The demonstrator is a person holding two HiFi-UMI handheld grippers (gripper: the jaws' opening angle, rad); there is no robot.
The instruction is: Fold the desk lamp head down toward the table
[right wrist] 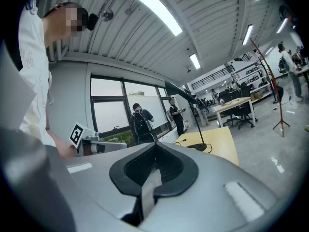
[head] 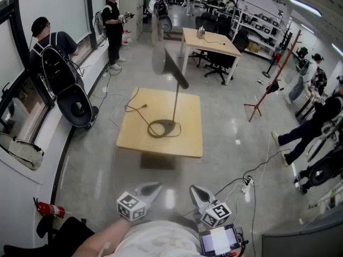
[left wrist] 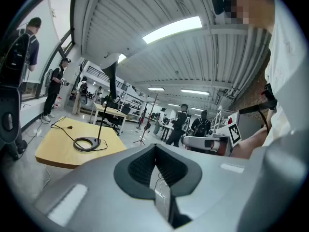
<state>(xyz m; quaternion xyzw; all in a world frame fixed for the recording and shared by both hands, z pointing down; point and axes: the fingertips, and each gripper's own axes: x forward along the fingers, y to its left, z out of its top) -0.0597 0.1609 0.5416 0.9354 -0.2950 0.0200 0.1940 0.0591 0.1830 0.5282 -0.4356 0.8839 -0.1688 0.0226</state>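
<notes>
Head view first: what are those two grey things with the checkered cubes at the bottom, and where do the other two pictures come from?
There is no robot here. A person holds a pair of tongs in each hand, and the head view is taken from that person's head, looking down. The left tongs and right tongs show at its bottom edge; the cubes are part of them. Each of the other two pictures is taken from one pair of tongs, looking along its jaws. Both pairs are shut and hold nothing. Ahead stands a table bearing a lamp with its head up, and its cord lies beside it. The tongs are well short of the lamp.
</notes>
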